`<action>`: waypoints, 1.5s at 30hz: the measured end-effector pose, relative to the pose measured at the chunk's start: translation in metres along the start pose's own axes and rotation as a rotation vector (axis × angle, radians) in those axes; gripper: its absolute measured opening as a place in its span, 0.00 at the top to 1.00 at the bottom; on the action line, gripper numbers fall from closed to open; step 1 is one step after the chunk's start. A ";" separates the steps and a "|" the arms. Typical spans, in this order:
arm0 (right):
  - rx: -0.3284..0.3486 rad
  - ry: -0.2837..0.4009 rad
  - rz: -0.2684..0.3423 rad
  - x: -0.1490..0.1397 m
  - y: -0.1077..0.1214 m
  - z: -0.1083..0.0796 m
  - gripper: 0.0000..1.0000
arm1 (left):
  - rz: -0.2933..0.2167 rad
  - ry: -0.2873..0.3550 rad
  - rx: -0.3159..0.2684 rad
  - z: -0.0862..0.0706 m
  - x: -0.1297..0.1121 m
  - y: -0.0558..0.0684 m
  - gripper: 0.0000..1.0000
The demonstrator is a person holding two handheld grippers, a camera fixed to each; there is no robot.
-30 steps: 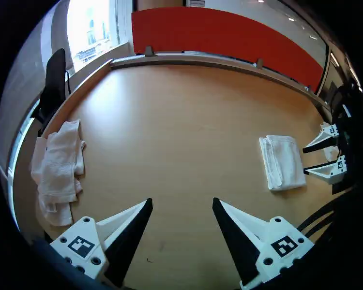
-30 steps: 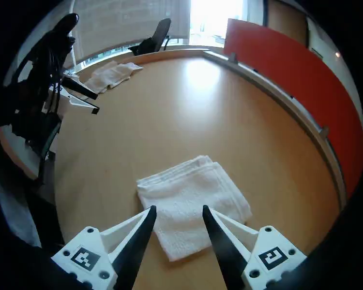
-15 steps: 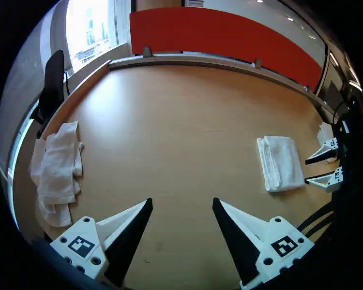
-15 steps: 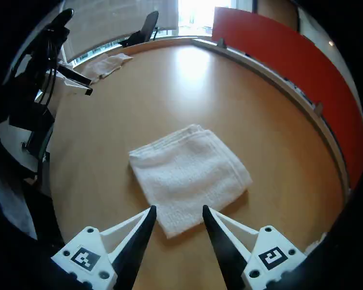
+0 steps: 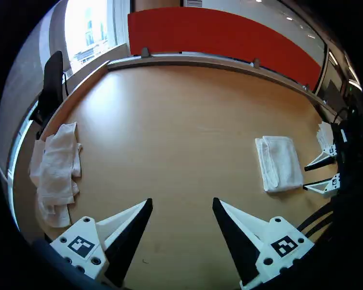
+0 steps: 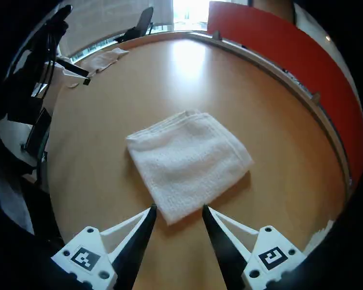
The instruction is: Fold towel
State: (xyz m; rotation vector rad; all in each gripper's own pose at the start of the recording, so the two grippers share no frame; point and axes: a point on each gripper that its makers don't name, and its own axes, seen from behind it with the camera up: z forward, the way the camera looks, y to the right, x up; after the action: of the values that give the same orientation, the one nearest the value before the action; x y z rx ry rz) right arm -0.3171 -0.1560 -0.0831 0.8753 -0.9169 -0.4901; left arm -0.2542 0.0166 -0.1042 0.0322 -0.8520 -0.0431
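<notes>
We note towel (image 6: 189,162): white, folded square, flat on wooden tabletop (image 6: 191,72), 12 o'clock just past right tongs (image 6: 179,208), parted, empty; left tongs (image 5: 181,200) wide apart, empty. Red partition (image 5: 220,34) behind.

In the left gripper view the towel (image 5: 279,163) lies on the table (image 5: 181,125) at 3 o'clock, a cloth heap (image 5: 57,174) at 9; a chair (image 5: 51,89) stands beyond at 10, a panel (image 5: 220,37) at 12.

Light: daylight from the window (image 5: 89,31), overexposed in my views.
Glare: pale sheen on the table (image 6: 191,55) below the window.
Edges: fisheye bending.
</notes>
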 end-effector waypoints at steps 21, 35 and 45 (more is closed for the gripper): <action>-0.004 -0.012 0.036 -0.015 -0.007 0.013 0.67 | -0.001 0.000 -0.002 0.001 0.001 0.001 0.08; -0.011 -0.013 0.051 -0.017 -0.006 0.016 0.76 | -0.003 -0.001 -0.001 0.002 0.001 0.000 0.08; -0.006 -0.005 0.067 -0.017 -0.007 0.015 0.96 | -0.001 0.001 -0.001 0.002 0.002 0.001 0.08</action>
State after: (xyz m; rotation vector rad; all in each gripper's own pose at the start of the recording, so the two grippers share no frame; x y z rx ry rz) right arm -0.3391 -0.1550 -0.0916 0.8358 -0.9460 -0.4374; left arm -0.2546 0.0176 -0.1012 0.0315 -0.8509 -0.0450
